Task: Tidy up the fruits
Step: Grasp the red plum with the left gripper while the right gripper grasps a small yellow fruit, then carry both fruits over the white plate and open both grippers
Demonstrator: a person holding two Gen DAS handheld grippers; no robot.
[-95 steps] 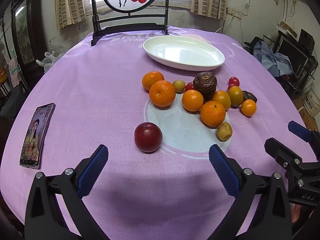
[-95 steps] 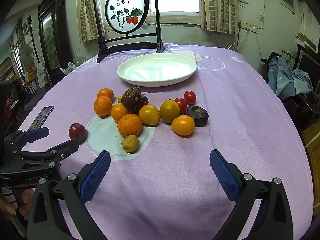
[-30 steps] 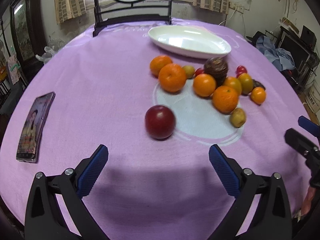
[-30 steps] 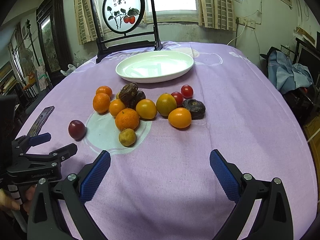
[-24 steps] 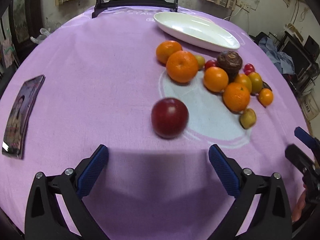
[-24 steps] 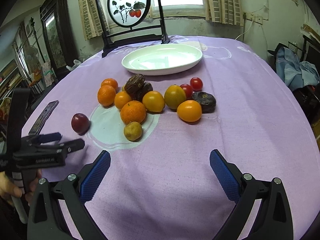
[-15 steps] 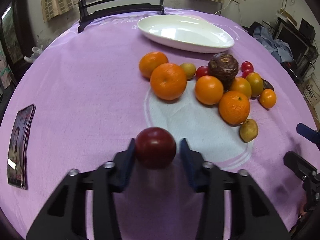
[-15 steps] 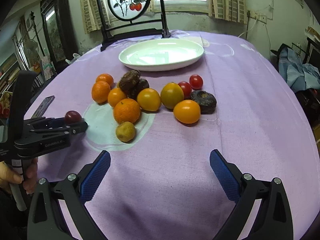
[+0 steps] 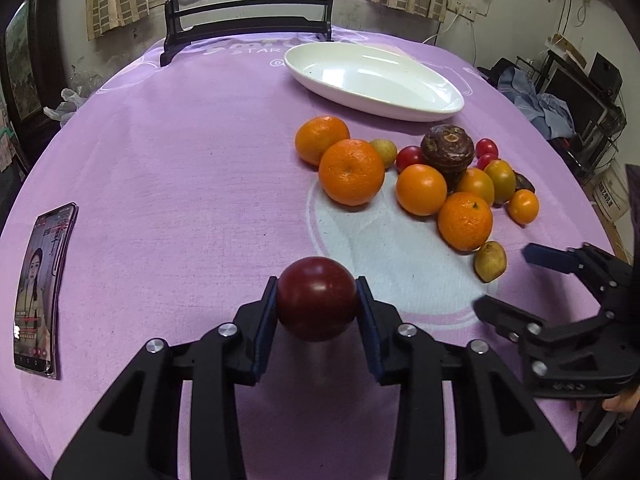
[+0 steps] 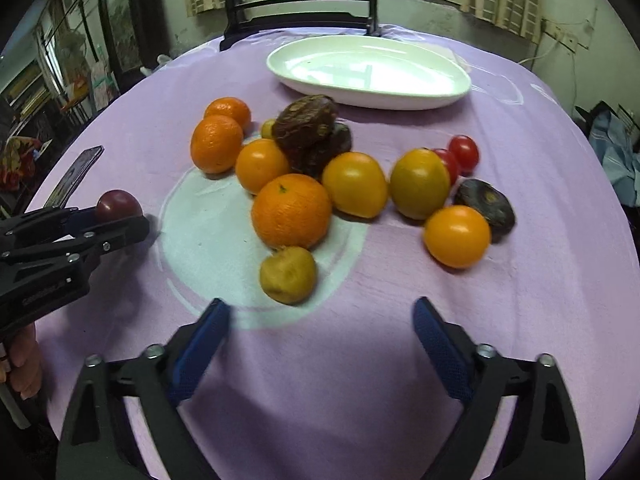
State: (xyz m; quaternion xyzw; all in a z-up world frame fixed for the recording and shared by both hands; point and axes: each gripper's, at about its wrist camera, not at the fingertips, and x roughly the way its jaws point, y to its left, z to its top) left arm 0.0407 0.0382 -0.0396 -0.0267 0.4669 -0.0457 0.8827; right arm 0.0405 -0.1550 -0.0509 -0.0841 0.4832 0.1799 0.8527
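My left gripper [image 9: 317,312] is shut on a dark red plum [image 9: 317,304], both blue pads pressing its sides just above the purple cloth. The right wrist view shows that plum [image 10: 118,205] at the left, in the left gripper [image 10: 108,220]. My right gripper [image 10: 320,320] has its jaws closing with nothing between them; a small yellow-brown fruit [image 10: 288,275] lies just beyond its tips. In the left wrist view the right gripper [image 9: 516,280] stands beside that fruit [image 9: 490,261]. Oranges [image 9: 351,172], cherry tomatoes and dark brown fruits [image 9: 447,152] cluster mid-table. A white oval dish [image 9: 374,80] sits behind them.
A phone [image 9: 40,288] lies on the purple tablecloth [image 9: 180,180] at the left. A dark wooden stand with a round painted panel [image 9: 248,36] rises at the table's far edge. A hand [image 10: 24,364] grips the left tool's handle.
The left gripper closed onto the red plum, which lay loose on the cloth a second ago. The right gripper moved in toward the fruit pile and lower, and its jaws have narrowed.
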